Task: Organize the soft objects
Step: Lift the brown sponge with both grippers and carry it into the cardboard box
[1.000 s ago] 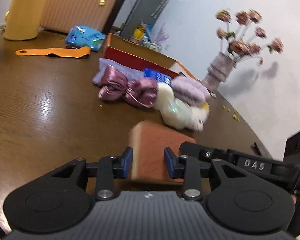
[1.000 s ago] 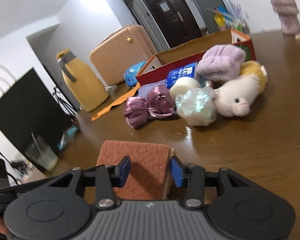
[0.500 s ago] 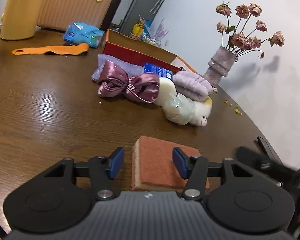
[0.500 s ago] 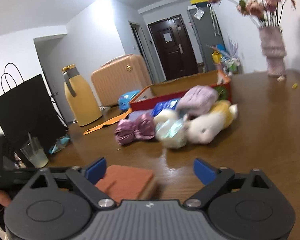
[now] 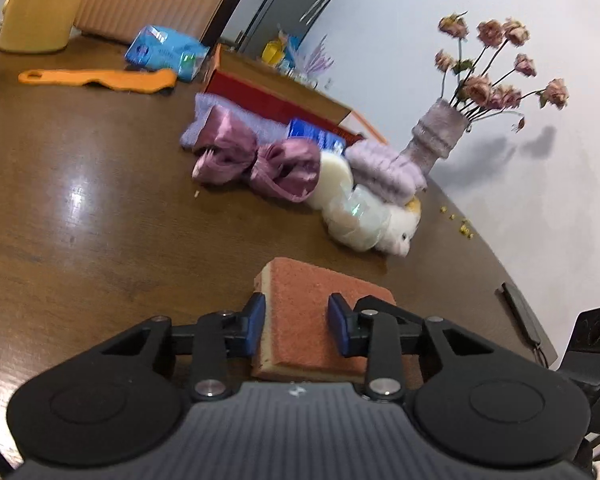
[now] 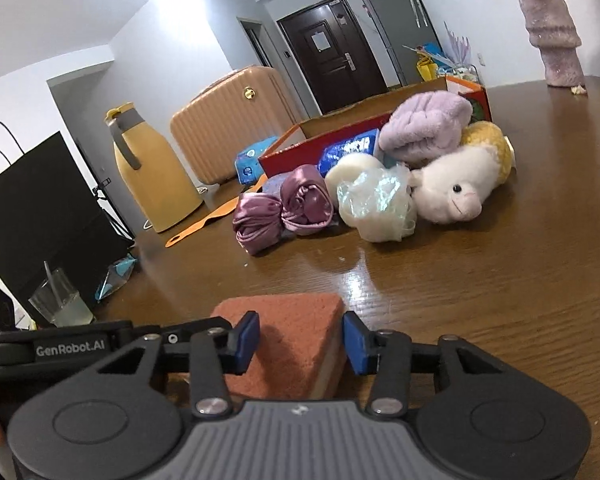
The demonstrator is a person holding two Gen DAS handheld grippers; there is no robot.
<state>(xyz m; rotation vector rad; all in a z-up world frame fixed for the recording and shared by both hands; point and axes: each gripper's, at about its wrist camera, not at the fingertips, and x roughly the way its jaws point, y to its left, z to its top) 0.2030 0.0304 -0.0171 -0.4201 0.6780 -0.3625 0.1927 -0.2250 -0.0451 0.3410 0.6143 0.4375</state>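
My left claw (image 5: 296, 328) and my right claw (image 6: 298, 342) both squeeze the sponge (image 5: 320, 316) from opposite sides. The sponge sits low over the desk (image 5: 80, 220), near the toy pile (image 6: 380, 184).

White lettering reading "GenRobot.AI" is printed on the black arm of the left gripper (image 6: 70, 347), visible at the lower left of the right wrist view. A blue packet (image 6: 350, 150) leaning against the red box (image 6: 300, 152) carries white printing (too blurred to read). Another blue packet (image 5: 166, 50) on the table (image 5: 80, 208) also bears print that cannot be made out. A paper notice on the dark door (image 6: 320, 42) shows no legible words. Nothing else readable appears in either view.
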